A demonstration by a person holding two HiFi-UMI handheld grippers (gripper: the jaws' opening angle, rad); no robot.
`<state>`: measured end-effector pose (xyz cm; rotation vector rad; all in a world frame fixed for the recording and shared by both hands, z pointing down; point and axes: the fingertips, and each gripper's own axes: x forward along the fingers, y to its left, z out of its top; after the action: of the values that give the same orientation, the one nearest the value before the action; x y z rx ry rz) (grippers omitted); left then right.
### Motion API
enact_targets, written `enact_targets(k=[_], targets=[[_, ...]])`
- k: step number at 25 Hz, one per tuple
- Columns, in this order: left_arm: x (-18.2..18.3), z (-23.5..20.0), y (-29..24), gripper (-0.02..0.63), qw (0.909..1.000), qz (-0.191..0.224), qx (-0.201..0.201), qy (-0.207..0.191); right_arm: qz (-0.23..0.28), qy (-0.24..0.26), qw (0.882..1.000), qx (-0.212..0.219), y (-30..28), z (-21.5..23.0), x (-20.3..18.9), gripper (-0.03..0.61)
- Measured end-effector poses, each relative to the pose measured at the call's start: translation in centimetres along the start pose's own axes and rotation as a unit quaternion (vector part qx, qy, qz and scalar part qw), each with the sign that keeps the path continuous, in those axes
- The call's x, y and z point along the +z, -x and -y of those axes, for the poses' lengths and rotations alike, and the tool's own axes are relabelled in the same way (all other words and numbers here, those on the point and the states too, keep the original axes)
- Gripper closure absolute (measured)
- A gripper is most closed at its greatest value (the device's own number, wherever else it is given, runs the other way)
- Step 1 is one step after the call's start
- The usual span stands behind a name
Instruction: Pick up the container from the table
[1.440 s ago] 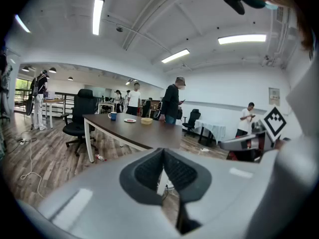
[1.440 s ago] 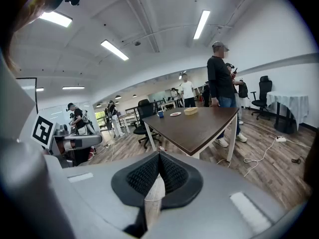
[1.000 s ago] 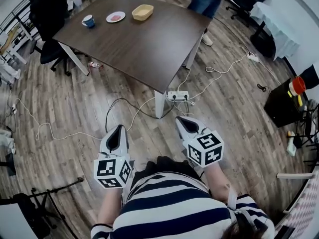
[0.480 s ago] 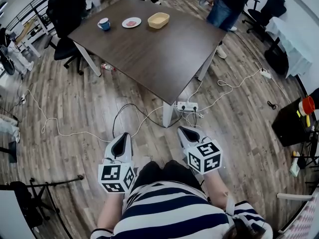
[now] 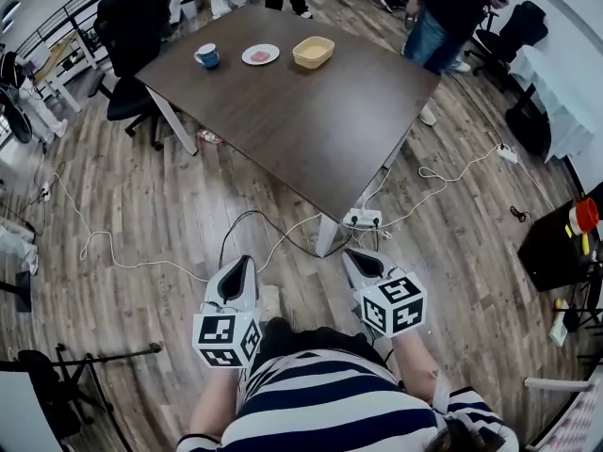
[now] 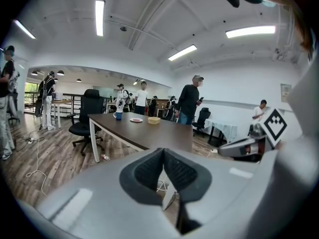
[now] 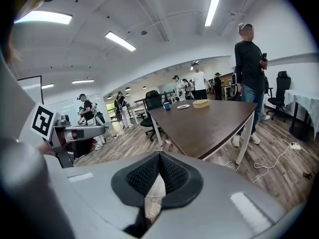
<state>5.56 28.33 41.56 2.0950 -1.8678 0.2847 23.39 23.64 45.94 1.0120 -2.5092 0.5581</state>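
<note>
The container (image 5: 314,52), a shallow tan tray, sits at the far end of the dark brown table (image 5: 320,130); it also shows small in the left gripper view (image 6: 154,120) and the right gripper view (image 7: 201,103). My left gripper (image 5: 237,269) and right gripper (image 5: 361,258) are held low in front of my striped shirt, over the wooden floor and well short of the table's near corner. Both point toward the table. Their jaws are shut, pads together, with nothing between them (image 6: 163,156) (image 7: 159,162).
A blue cup (image 5: 206,56) and a small plate (image 5: 261,55) stand left of the container. A power strip (image 5: 363,219) and loose cables lie on the floor by the near table leg. A black office chair (image 5: 127,36) is at the table's left; people (image 5: 452,8) stand beyond it.
The table has come nearer and sits lower in the head view. Both grippers have travelled forward toward it with me, still shut and empty.
</note>
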Motion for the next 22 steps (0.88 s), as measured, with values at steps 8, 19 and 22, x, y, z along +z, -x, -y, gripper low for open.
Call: enact_targets(k=[8, 19, 22], targets=[[2.4, -6.1, -5.6, 0.614, 0.9996, -0.009, -0.027, -0.006, -0.007, 0.001, 1.000, -0.017, -7.3, 0.1, 4.7, 0.586], [7.3, -14.9, -12.5, 0.614, 0.9959, -0.019, -0.080, -0.038, 0.002, 0.013, 0.999, -0.047, -16.9, -1.0, 12.8, 0.586], [8.0, -16.8, -13.9, 0.614, 0.9949, -0.019, -0.089, -0.044, 0.004, 0.015, 0.998, -0.059, -18.8, -0.9, 14.2, 0.585]])
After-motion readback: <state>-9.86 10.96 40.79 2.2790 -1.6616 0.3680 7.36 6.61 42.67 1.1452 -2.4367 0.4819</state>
